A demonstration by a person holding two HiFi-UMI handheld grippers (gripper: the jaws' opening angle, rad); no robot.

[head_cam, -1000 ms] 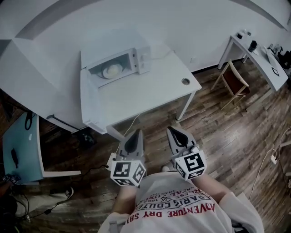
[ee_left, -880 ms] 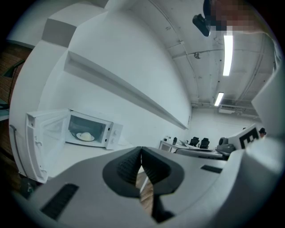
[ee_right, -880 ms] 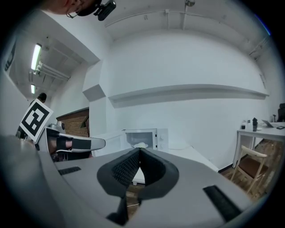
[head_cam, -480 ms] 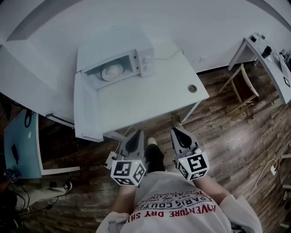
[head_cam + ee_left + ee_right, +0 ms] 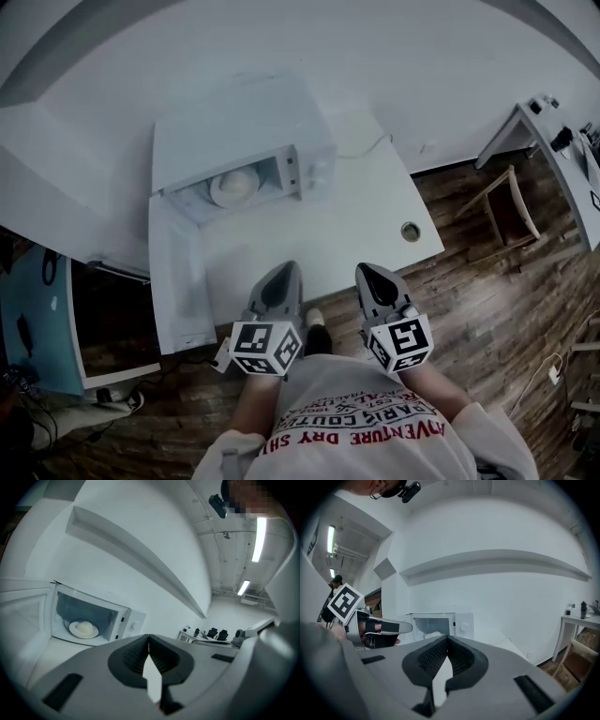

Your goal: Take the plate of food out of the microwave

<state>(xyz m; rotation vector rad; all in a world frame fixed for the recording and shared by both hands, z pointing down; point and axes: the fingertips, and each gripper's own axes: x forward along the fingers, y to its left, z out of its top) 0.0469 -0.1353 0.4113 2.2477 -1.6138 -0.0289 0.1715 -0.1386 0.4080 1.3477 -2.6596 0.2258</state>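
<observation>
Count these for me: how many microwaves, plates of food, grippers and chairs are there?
microwave: 1
plate of food: 1
grippers: 2 (left gripper, right gripper)
chair: 1
Total: 5

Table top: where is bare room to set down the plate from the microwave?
Bare: the table in front of the microwave, between its open door and the round hole near the right edge. Crowded: the back left, where the microwave stands.

A plain office-like workroom: ahead of the jaws a microwave (image 5: pixel 246 141) sits on a white table (image 5: pixel 361 220), a wooden chair (image 5: pixel 511 211) and desk (image 5: pixel 550 167) to their right, plank floor (image 5: pixel 506 314) beneath, strip lights (image 5: pixel 260 538) overhead.
</observation>
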